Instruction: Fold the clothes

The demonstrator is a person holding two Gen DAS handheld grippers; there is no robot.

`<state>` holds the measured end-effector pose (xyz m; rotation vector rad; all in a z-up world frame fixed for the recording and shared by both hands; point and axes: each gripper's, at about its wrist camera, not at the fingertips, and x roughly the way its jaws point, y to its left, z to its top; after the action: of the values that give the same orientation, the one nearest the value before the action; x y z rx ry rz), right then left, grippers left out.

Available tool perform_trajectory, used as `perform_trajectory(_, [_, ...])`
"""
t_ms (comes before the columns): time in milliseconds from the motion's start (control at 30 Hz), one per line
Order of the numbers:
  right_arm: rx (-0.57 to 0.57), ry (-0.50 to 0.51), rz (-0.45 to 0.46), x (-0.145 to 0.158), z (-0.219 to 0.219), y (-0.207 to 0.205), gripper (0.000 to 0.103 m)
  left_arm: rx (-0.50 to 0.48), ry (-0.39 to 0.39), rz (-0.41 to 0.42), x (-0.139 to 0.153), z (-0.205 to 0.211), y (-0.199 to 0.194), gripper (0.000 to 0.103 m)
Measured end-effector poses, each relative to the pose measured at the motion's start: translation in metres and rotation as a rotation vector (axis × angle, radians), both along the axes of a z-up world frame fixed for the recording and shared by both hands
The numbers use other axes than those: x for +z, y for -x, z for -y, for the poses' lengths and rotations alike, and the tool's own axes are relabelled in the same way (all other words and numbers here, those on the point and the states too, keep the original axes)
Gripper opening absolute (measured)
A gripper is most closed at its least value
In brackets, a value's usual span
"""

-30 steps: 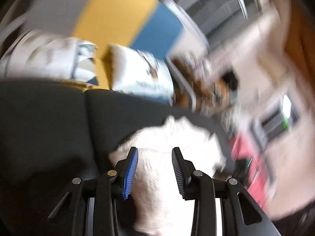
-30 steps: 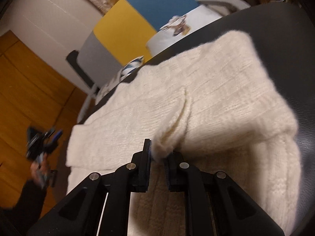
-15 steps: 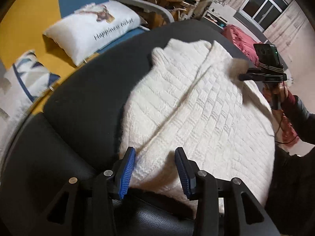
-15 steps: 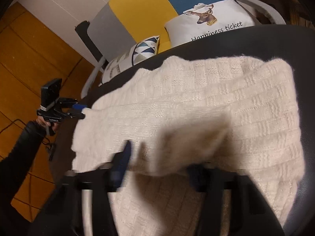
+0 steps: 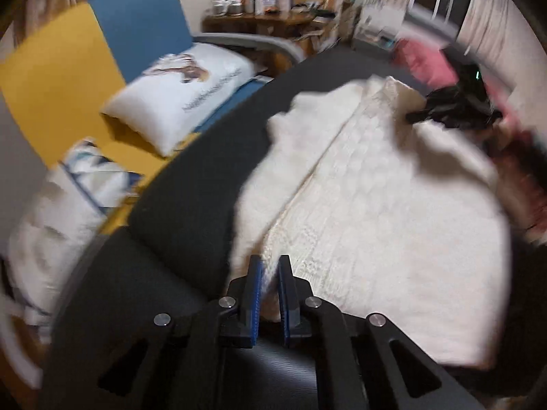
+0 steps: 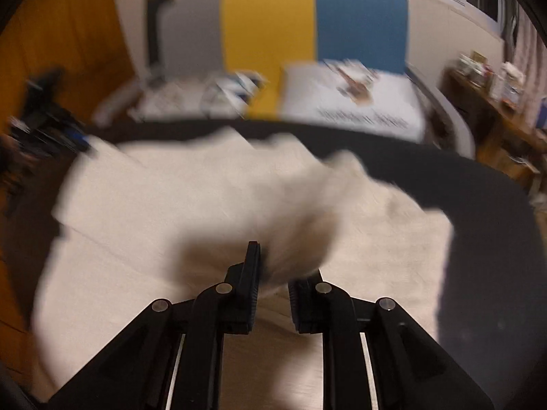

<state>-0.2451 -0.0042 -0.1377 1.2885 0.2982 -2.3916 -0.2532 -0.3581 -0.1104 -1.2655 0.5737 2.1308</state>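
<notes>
A cream knit sweater (image 5: pixel 376 222) lies spread on a round black padded surface (image 5: pixel 191 184). My left gripper (image 5: pixel 270 270) is at the sweater's near edge. Its blue-padded jaws are closing, with a thin fold of the knit pinched between them. In the right wrist view the sweater (image 6: pixel 154 205) fills the middle, blurred. My right gripper (image 6: pixel 278 263) has a bunched fold of the knit between its jaws, which are closing on it. The cloth hides its right fingertip. Each gripper shows in the other's view as a dark blurred shape at the sweater's far side (image 5: pixel 454 106) (image 6: pixel 44 126).
Beyond the black surface stands a sofa with a yellow and blue back (image 5: pixel 51 68). On it are a white deer-print pillow (image 5: pixel 184 92) and a patterned pillow (image 5: pixel 89 177). A wooden table with jars (image 5: pixel 259 10) stands behind. Something pink (image 5: pixel 424 61) lies at the far right.
My left jaws went from wide apart to nearly together on the sweater's near edge. The right gripper lifted its fold of knit, and both views swung round.
</notes>
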Motion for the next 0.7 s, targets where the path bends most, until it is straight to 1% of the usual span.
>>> perform_trajectory(33, [-0.017, -0.034, 0.027, -0.014, -0.001, 0.003, 0.016, -0.013, 0.088, -0.025, -0.011, -0.008, -0.005, 0.008])
perform_trajectory(67, [-0.026, -0.031, 0.039, -0.021, -0.004, 0.004, 0.016, -0.046, 0.177, -0.05, -0.023, -0.016, -0.011, 0.008])
perform_trajectory(100, [-0.04, 0.0, 0.038, -0.022, -0.009, 0.003, 0.016, -0.083, 0.263, -0.073, -0.037, -0.024, -0.018, 0.008])
perform_trajectory(167, [-0.059, 0.024, 0.043, -0.023, -0.014, 0.003, 0.016, -0.101, 0.345, -0.125, -0.052, -0.032, -0.025, 0.008])
perform_trajectory(200, [-0.065, 0.032, 0.045, -0.025, -0.015, 0.002, 0.016, -0.069, 0.328, -0.115, -0.049, -0.03, -0.021, 0.008])
perform_trajectory(267, [-0.074, 0.044, 0.053, -0.025, -0.02, 0.0, 0.016, 0.056, 0.2, -0.047, -0.035, -0.014, -0.006, 0.012])
perform_trajectory(300, [-0.082, 0.056, 0.062, -0.025, -0.023, -0.001, 0.016, 0.132, 0.119, -0.026, -0.026, -0.002, -0.001, 0.017])
perform_trajectory(367, [-0.102, 0.095, 0.084, -0.024, -0.03, -0.001, 0.017, 0.278, -0.052, 0.015, -0.007, 0.023, 0.006, 0.018])
perform_trajectory(433, [-0.125, 0.145, 0.107, -0.02, -0.038, -0.002, 0.018, 0.41, -0.268, 0.037, 0.013, 0.052, -0.001, 0.02])
perform_trajectory(467, [-0.126, 0.128, 0.081, -0.011, -0.039, -0.005, 0.018, 0.457, -0.377, 0.055, 0.021, 0.065, -0.008, 0.02])
perform_trajectory(500, [-0.126, 0.102, 0.047, -0.001, -0.038, -0.01, 0.018, 0.509, -0.518, 0.082, 0.026, 0.081, -0.02, 0.023])
perform_trajectory(533, [-0.126, 0.077, 0.012, 0.009, -0.038, -0.014, 0.018, 0.545, -0.613, 0.101, 0.026, 0.09, -0.029, 0.026])
perform_trajectory(567, [-0.108, 0.058, -0.024, 0.02, -0.035, -0.017, 0.018, 0.579, -0.696, 0.126, 0.023, 0.098, -0.038, 0.026])
perform_trajectory(633, [-0.002, 0.043, -0.07, 0.039, -0.013, -0.018, 0.018, 0.66, -0.841, 0.174, 0.009, 0.108, -0.06, 0.027])
perform_trajectory(667, [0.045, 0.017, -0.089, 0.044, 0.0, -0.016, 0.022, 0.71, -0.902, 0.198, 0.0, 0.111, -0.072, 0.027])
perform_trajectory(700, [0.093, -0.041, -0.102, 0.044, 0.02, -0.01, 0.027, 0.762, -0.962, 0.226, -0.01, 0.115, -0.083, 0.028])
